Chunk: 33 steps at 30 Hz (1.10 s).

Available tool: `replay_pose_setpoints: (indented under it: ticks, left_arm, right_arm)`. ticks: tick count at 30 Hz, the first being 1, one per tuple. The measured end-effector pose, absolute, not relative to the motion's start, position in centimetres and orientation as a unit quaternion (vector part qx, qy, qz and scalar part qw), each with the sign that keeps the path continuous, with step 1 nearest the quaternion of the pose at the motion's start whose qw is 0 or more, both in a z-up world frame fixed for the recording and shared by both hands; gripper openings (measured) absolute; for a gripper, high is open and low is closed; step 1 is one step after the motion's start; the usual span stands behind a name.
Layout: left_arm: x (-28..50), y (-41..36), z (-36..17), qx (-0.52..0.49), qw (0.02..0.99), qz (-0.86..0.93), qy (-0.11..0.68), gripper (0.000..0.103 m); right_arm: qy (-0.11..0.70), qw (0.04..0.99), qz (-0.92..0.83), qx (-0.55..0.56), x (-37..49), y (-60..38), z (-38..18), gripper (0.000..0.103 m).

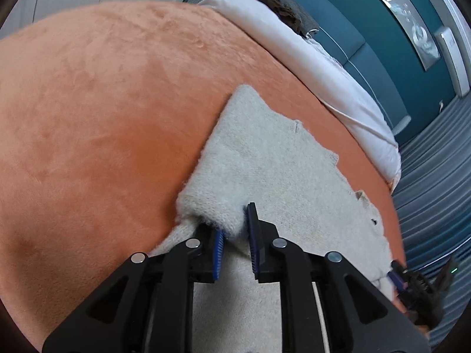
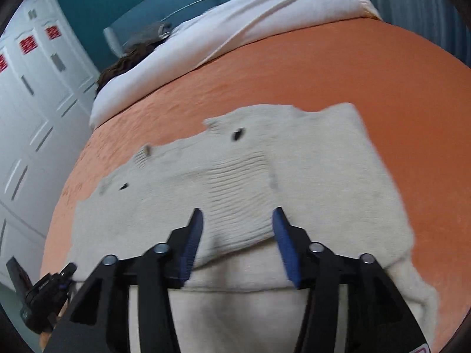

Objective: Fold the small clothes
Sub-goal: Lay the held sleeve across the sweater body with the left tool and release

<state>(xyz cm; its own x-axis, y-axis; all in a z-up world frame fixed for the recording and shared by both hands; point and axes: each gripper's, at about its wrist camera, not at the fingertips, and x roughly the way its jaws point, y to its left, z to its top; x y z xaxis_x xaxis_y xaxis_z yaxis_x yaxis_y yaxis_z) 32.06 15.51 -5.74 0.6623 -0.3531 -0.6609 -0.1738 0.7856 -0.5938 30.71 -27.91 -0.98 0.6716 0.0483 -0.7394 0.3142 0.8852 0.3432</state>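
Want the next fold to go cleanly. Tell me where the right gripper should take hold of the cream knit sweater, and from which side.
Likely the doubled folded edge of the cream knit sweater, which runs across right between the open right gripper fingers. Come in low from the near side, along the orange blanket, so one finger slips under the fold. The left gripper pinches its own corner.

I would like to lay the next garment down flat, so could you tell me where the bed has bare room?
The widest free patch is the orange blanket left of the cream knit garment. A narrower bare band lies between the garment's far edge and the white duvet. The near edge is crowded: garment, left gripper and right gripper.
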Motion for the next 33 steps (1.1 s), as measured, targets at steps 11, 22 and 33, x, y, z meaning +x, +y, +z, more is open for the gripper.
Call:
replay_pose_setpoints:
  ticks: [11,22,33]
  left_arm:
    - [33.3,15.3,-1.3,-0.301,0.869,-0.023,0.392,0.006]
    - [33.7,15.3,-4.8,-0.253,0.864,-0.004,0.436,0.01]
    - [17.5,15.9,-1.3,-0.186,0.875,-0.025,0.447,0.08]
  right_arm:
    - [0.304,0.921,0.019,0.245,31.5,-27.3,5.6,0.009]
    - [0.427,0.868,-0.045,0.25,33.4,-29.6,-4.3,0.008]
    - [0.433,0.882,-0.092,0.159,10.9,-31.0,1.0,0.063]
